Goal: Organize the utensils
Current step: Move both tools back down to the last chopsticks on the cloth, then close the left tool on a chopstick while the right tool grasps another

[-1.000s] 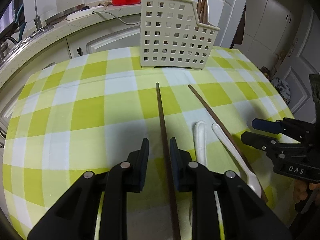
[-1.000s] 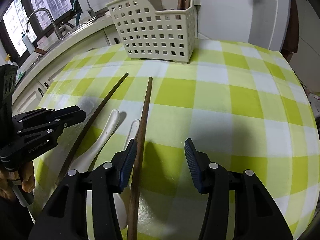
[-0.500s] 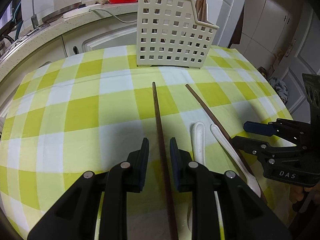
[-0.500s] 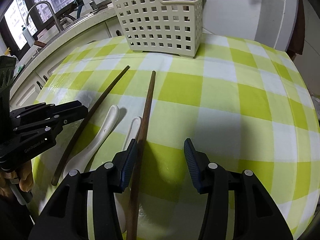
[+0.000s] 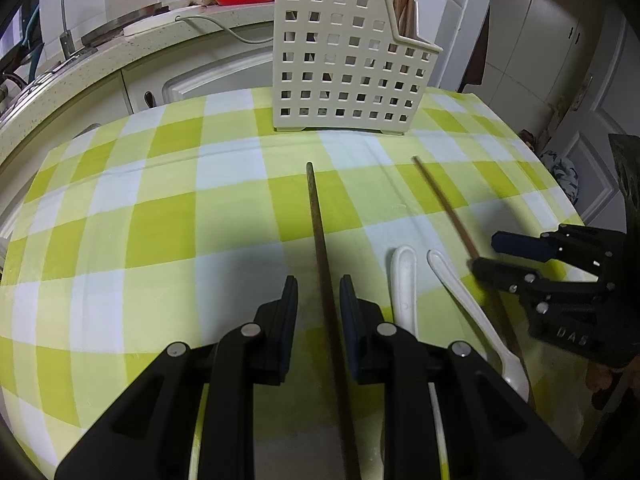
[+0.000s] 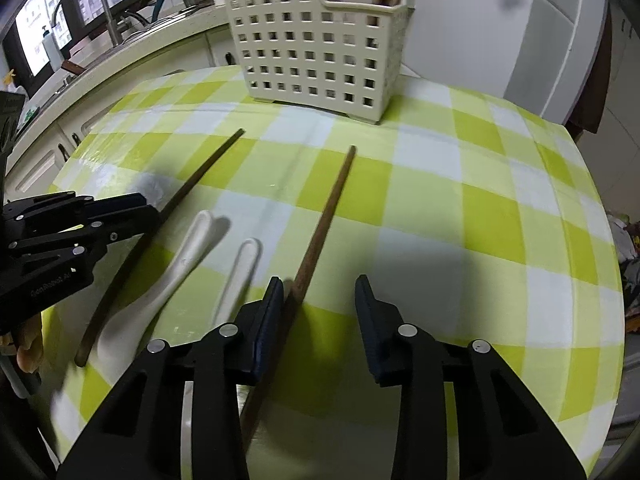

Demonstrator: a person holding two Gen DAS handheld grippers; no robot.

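In the left wrist view the left gripper [image 5: 319, 292] is set narrow, straddling the dark chopstick [image 5: 316, 216], which lies on the checked desk [image 5: 140, 220] and runs up the centre of the frame. There is a sliver of gap on both sides, so the pads are not pinching it. In the right wrist view the right gripper [image 6: 320, 292] has just been closing, with the brown chopstick [image 6: 324, 216] between its jaws. The stick sits against the left pad and the right pad is well clear, so there is no grip. A white spoon [image 6: 176, 268] and a second white spoon [image 6: 240, 268] lie side by side between the two chopsticks. At the upper centre stands the perforated cream basket [image 6: 312, 40], with chopsticks upright inside.
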